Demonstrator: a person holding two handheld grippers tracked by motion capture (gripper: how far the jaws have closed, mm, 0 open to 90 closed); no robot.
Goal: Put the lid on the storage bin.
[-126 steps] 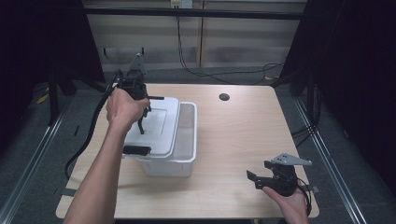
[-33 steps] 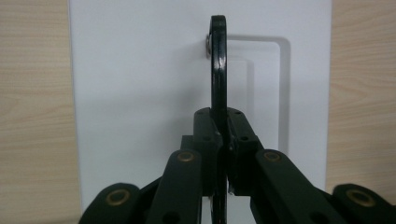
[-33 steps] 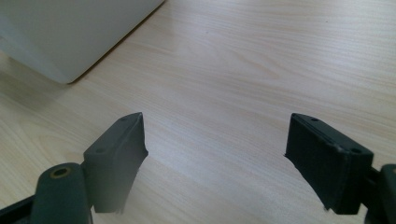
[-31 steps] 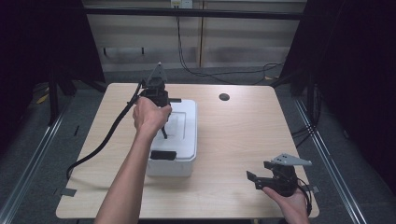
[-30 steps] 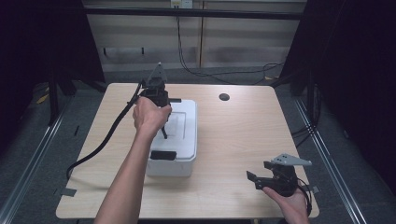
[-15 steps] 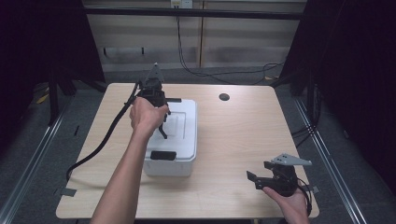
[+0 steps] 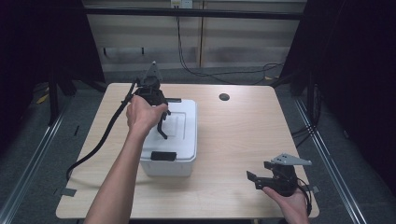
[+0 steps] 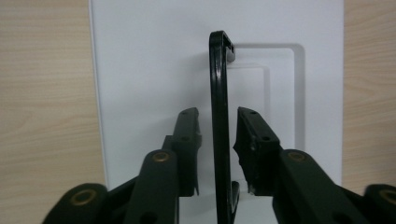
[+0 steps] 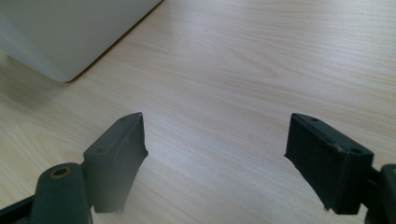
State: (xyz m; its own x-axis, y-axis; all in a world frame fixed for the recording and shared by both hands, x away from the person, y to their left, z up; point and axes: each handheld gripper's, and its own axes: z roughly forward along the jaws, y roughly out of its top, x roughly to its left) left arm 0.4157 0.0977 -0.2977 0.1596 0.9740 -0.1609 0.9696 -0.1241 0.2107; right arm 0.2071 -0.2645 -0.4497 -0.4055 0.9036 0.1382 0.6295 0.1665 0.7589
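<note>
A white box (image 7: 175, 163) stands on the table with its white lid (image 7: 182, 128) on top. My left gripper (image 7: 162, 127) points down over the lid. In the left gripper view the lid's thin black handle (image 8: 219, 70) stands upright between the left gripper's (image 8: 217, 114) jaws. Those jaws have just been opening, and a small gap shows on each side of the handle, so it is open. My right gripper (image 7: 259, 171) rests low at the table's front right, open and with bare wood between its jaws (image 9: 215, 144).
A black latch (image 7: 163, 156) sits on the box's near side. A thick cable (image 7: 100, 144) trails off the table's left edge. A dark round hole (image 7: 224, 97) lies at the back. The box's corner (image 9: 60, 32) shows far off in the right gripper view.
The lid, offset to the left of the box at first, now sits squarely on it. Since a second ago the left hand has drifted slightly left. The right hand has not moved.
</note>
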